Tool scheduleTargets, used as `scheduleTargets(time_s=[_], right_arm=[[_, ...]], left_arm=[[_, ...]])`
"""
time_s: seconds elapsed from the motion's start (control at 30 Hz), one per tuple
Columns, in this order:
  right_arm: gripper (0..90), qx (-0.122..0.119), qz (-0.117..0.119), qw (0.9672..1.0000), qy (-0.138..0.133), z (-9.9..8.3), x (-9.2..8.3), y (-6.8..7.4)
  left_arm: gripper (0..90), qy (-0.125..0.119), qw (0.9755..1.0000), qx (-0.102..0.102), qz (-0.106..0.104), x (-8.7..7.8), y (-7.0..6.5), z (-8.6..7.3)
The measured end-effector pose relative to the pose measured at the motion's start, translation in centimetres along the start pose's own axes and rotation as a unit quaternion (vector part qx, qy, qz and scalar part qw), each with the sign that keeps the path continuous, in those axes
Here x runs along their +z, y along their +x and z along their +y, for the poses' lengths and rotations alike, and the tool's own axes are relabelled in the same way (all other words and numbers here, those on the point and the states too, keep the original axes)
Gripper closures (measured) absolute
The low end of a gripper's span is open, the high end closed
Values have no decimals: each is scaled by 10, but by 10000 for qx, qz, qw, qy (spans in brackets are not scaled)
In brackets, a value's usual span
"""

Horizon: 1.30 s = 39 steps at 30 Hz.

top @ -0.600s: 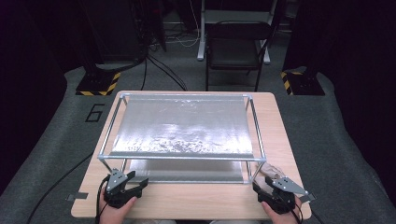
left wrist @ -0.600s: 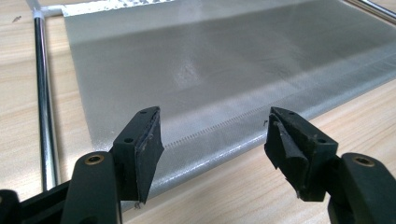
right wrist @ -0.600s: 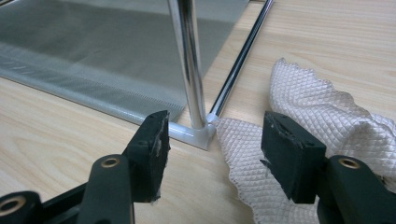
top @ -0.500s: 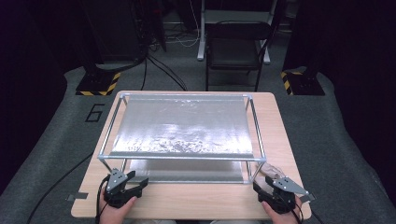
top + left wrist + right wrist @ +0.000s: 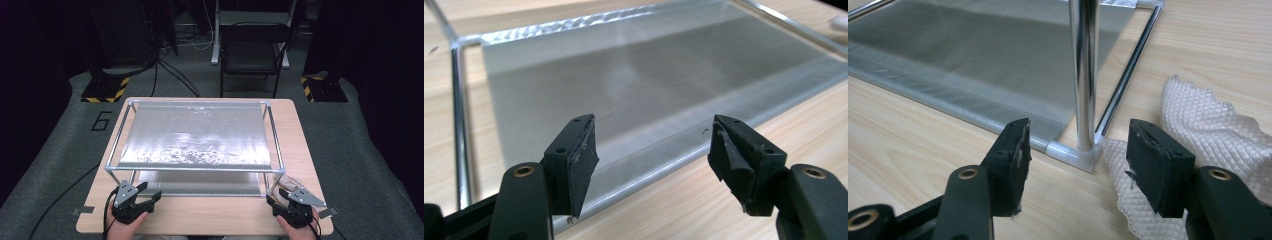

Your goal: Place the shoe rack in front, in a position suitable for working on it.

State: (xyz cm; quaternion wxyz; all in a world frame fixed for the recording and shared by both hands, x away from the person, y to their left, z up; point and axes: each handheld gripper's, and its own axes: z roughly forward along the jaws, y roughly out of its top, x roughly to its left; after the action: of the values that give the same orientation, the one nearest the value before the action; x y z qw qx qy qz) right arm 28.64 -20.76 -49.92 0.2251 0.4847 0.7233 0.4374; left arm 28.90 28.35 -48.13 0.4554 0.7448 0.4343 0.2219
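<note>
The wooden table carries a two-shelf metal rack, its long axis running left to right across the middle. The left gripper and right gripper rest at its near corners, jaws apart, holding nothing. The right gripper view adds a white quilted cloth beside the rack's corner post.

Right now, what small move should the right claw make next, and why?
Probably ease the right claw slightly right and forward onto the cloth. Its jaws stand open and empty, the white cloth lies just beside the rack post, and nothing is gripped yet.
</note>
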Motion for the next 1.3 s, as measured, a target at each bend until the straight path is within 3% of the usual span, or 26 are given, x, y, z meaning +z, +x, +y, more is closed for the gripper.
scheduleTargets(time_s=[0.3,0.47,0.63,0.93,1.3], right_arm=[[475,2,72,10000,-28,4,3,1],[536,111,67,9998,-129,6,3,1],[594,62,156,9998,-130,9,4,2],[681,41,52,9999,-156,11,6,1],[728,59,151,9996,-220,12,4,1]], left_arm=[[355,-44,9999,-53,-141,-11,-7,12],[366,-168,9995,-238,-153,-24,-7,25],[404,-228,9993,-192,-204,-32,-8,34],[466,-355,9992,-54,-165,-37,-10,61],[499,-425,9989,-116,-185,-38,-8,70]])
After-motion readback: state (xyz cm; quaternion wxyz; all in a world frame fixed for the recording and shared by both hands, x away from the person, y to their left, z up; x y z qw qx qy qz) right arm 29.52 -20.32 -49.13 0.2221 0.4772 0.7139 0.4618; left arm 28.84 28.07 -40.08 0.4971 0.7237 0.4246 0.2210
